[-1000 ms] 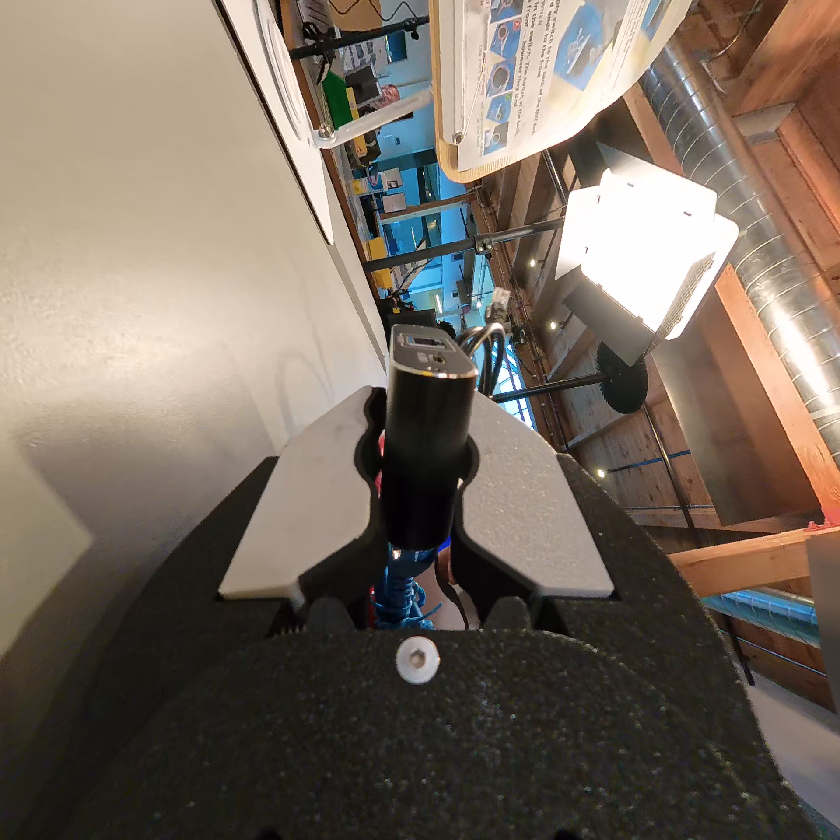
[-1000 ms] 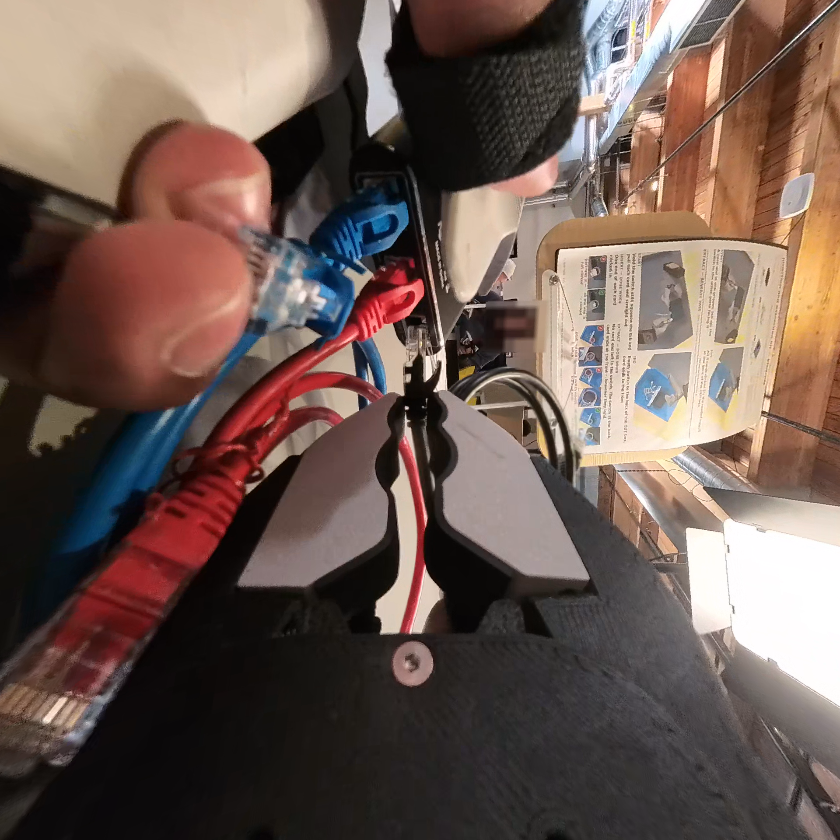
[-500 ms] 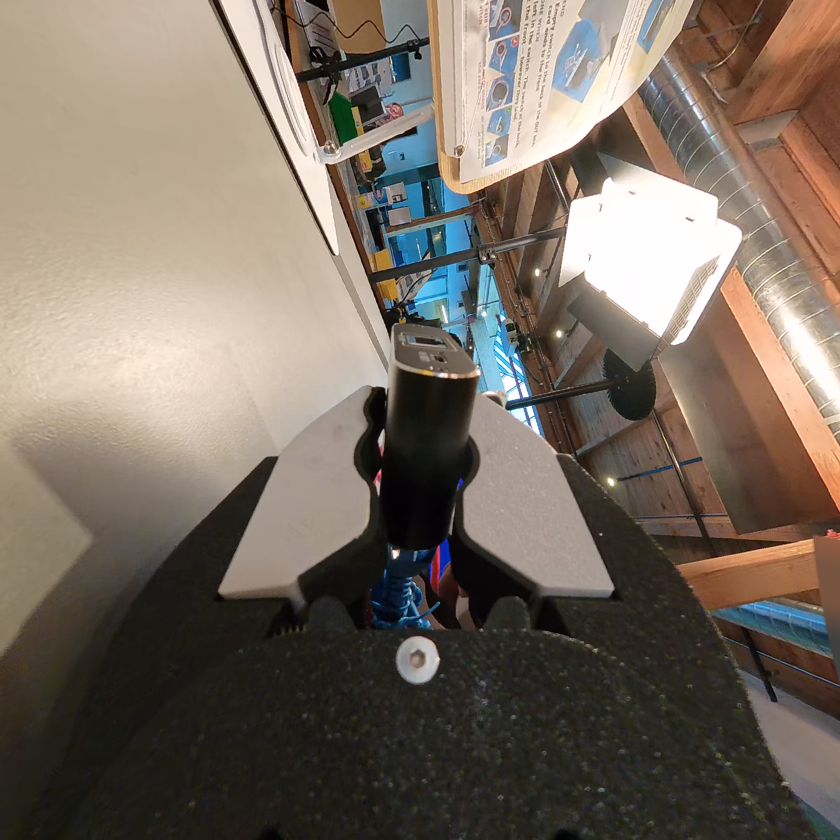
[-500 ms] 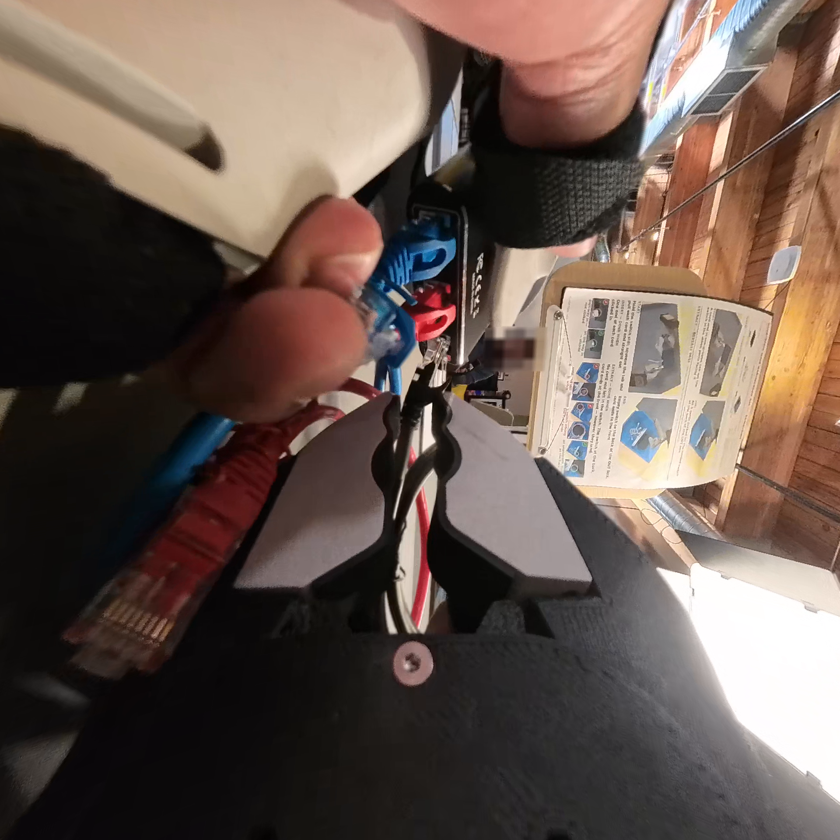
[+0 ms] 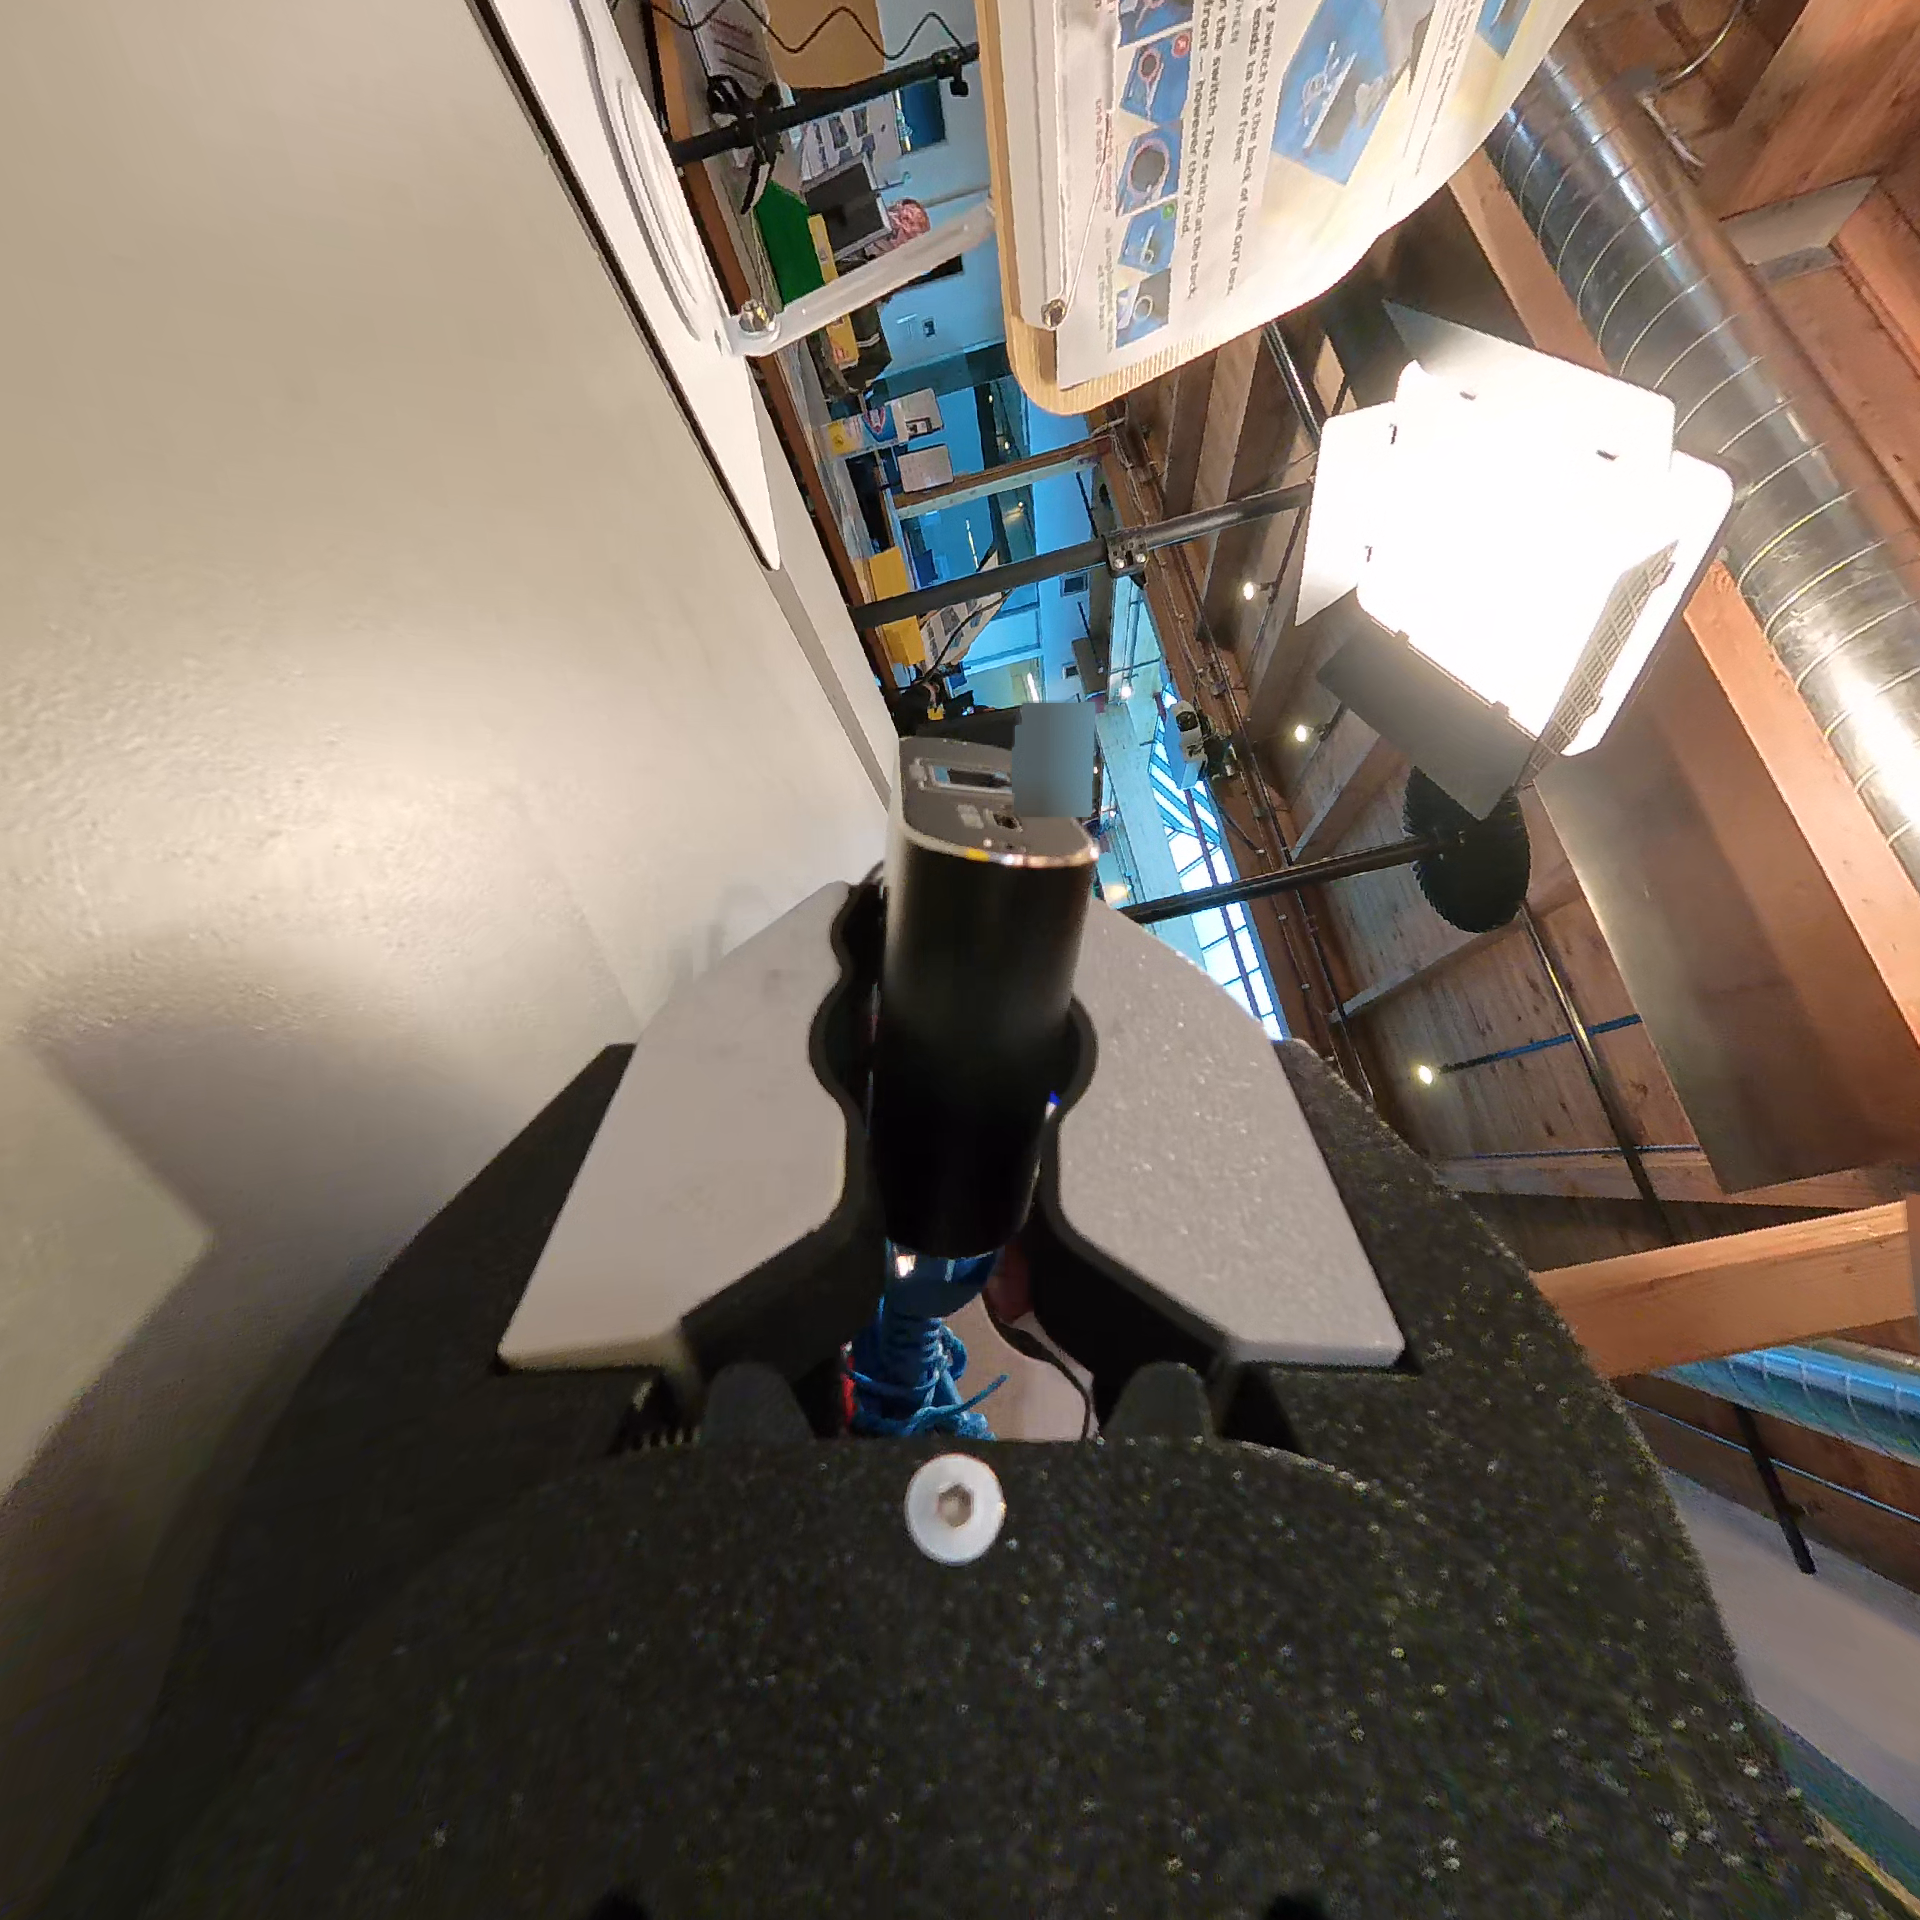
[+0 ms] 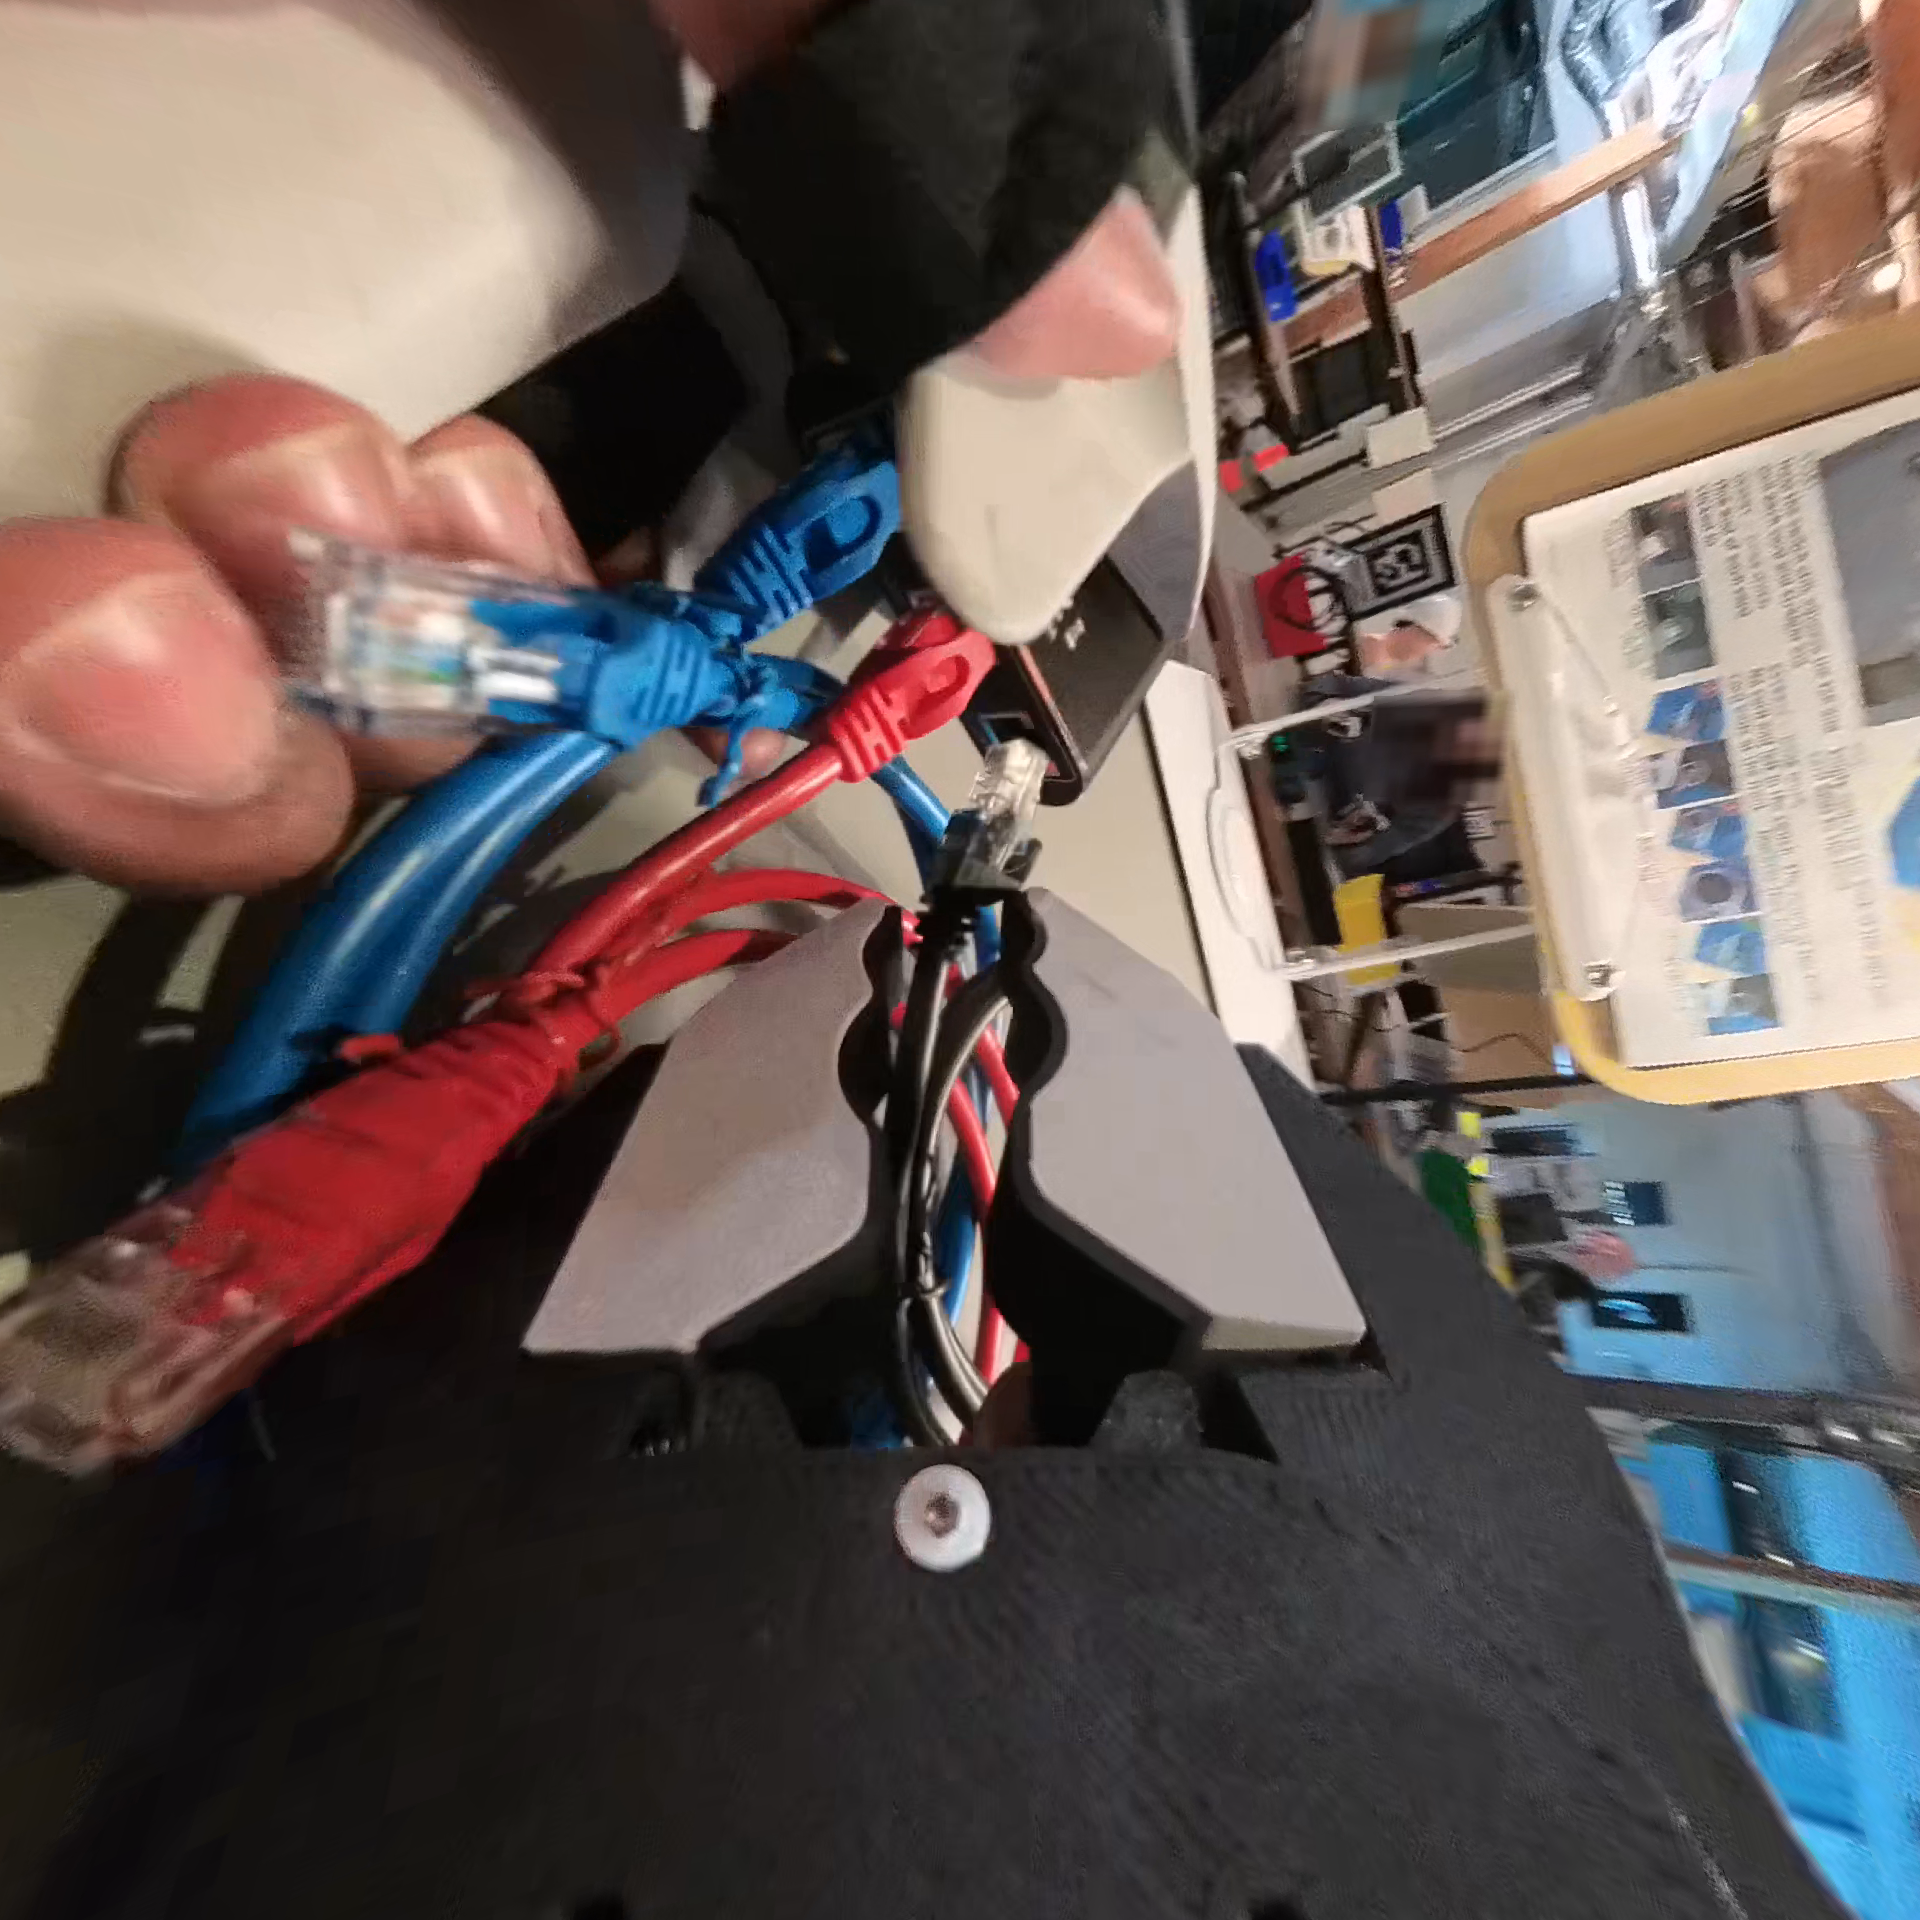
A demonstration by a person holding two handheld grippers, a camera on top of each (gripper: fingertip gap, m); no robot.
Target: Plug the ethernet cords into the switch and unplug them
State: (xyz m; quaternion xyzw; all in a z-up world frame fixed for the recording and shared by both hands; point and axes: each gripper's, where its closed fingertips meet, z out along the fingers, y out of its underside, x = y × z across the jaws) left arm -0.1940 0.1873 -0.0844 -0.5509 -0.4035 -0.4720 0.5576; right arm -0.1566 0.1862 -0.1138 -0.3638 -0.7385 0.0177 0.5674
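The switch [image 5: 971, 1049] has a glossy black shell with a brushed metal end face; in the right wrist view its casing [image 6: 1081, 665] looks smooth and dark. The left gripper [image 5: 966, 1049] has matt grey finger plates set in rough, grainy black foam. The black cord [image 6: 940, 1091] is thin and shiny, its plug [image 6: 1000, 795] clear plastic. Blue cords [image 6: 488, 790] and red cords [image 6: 727, 842] look rubbery and smooth
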